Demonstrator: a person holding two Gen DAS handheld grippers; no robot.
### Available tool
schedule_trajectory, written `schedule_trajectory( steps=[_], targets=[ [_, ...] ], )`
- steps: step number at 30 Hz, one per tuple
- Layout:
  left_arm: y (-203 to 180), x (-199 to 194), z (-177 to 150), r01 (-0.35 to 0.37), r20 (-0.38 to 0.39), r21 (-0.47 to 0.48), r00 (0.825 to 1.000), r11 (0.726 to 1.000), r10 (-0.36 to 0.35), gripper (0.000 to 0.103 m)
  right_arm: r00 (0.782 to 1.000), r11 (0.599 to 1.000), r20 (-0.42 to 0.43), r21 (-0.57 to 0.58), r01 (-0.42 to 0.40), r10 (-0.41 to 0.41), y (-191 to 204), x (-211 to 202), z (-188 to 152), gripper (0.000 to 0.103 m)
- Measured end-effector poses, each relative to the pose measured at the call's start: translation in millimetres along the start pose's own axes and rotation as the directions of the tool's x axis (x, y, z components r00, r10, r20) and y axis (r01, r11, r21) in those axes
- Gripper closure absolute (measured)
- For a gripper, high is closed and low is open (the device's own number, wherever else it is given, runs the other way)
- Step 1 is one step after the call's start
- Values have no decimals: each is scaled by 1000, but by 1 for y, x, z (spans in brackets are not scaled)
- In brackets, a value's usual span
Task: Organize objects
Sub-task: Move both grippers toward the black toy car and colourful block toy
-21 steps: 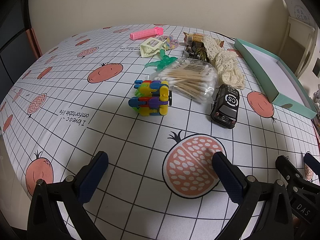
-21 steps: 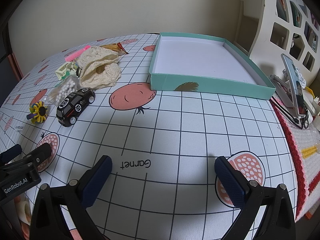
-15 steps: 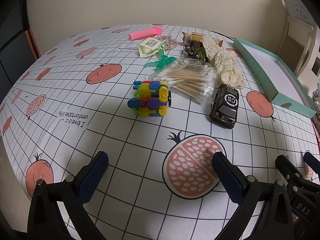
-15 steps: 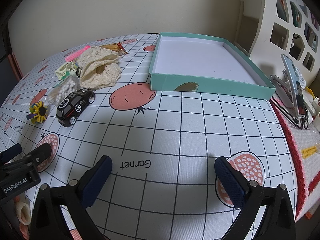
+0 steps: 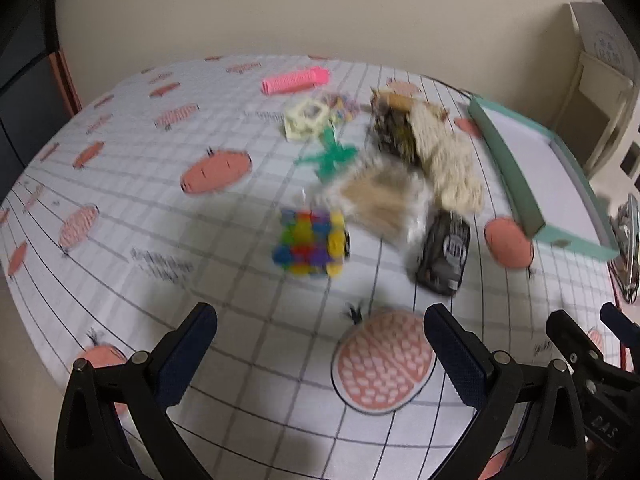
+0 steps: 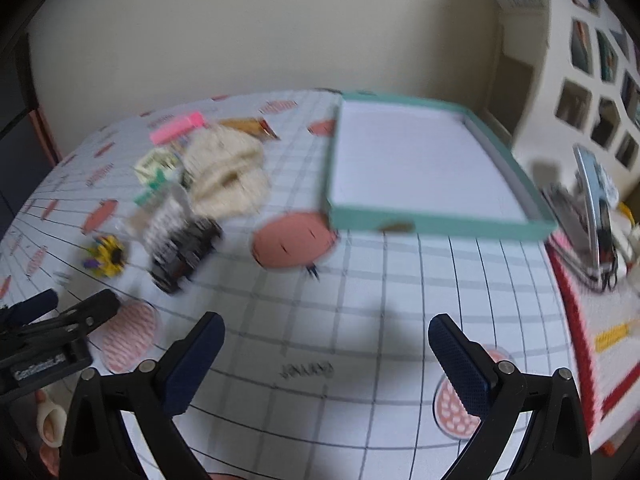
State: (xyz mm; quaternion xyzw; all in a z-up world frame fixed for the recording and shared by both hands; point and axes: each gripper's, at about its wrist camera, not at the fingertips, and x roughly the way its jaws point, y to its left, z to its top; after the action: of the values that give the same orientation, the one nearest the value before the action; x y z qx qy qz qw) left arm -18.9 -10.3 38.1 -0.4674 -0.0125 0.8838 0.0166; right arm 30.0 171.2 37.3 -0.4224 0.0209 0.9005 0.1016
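Note:
Both views are motion-blurred. In the left wrist view my left gripper (image 5: 320, 328) is open over the tablecloth, short of a multicoloured block toy (image 5: 310, 242), a bag of cotton swabs (image 5: 380, 196), a black toy car (image 5: 444, 254), cream lace (image 5: 450, 160), a green clip (image 5: 330, 156), a cream frame (image 5: 306, 118) and a pink roller (image 5: 296, 80). In the right wrist view my right gripper (image 6: 326, 340) is open and holds nothing. The teal box (image 6: 432, 222) lies ahead with its white inside bare. The black toy car (image 6: 182, 250) sits to the left.
The tablecloth (image 5: 160, 200) is white with a grid and pomegranate prints. A phone on a stand (image 6: 596, 204) and a white shelf unit (image 6: 592, 80) are at the right. My left gripper's body (image 6: 52, 332) shows at the lower left of the right wrist view.
Both cameras have tilted or lifted, so the objects sit lower in each view and are now blurred. The objects themselves have not shifted on the cloth. Both grippers stay open.

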Motion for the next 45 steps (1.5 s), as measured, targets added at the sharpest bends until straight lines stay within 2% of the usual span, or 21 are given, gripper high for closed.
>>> schedule_trajectory(
  steps=[7, 14, 17, 21, 24, 28, 32, 42, 45],
  targets=[
    [2, -9, 46, 11, -33, 29, 999, 1000, -10, 0, 997, 997, 20, -25, -68, 68, 16, -25, 44, 0],
    [13, -5, 85, 1, -84, 64, 996, 998, 4, 0, 998, 994, -28, -90, -58, 55, 28, -21, 76, 0],
    [23, 1, 94, 15, -120, 34, 993, 999, -10, 0, 994, 994, -86, -75, -79, 73, 31, -11, 86, 0],
    [38, 16, 96, 27, -192, -49, 981, 998, -36, 0, 987, 993, -120, -22, -113, 109, 31, 1, 96, 0],
    [43, 26, 95, 18, -217, -72, 976, 997, -33, 1, 984, 993, -137, -7, -117, 115, 34, 11, 102, 6],
    [43, 34, 92, 29, -234, -93, 971, 995, -50, 2, 979, 990, -152, 20, -138, 140, 38, 24, 102, 7],
    [45, 40, 87, 31, -257, -115, 965, 993, -60, 5, 968, 986, -189, 63, -153, 162, 38, 38, 95, 14],
    [51, 42, 83, 57, -265, -168, 959, 984, -101, 5, 945, 982, -268, 66, -174, 186, 48, 53, 82, 21],
    [50, 42, 83, 59, -269, -161, 958, 985, -102, 12, 939, 981, -285, 56, -185, 193, 54, 56, 79, 22]
  ],
)
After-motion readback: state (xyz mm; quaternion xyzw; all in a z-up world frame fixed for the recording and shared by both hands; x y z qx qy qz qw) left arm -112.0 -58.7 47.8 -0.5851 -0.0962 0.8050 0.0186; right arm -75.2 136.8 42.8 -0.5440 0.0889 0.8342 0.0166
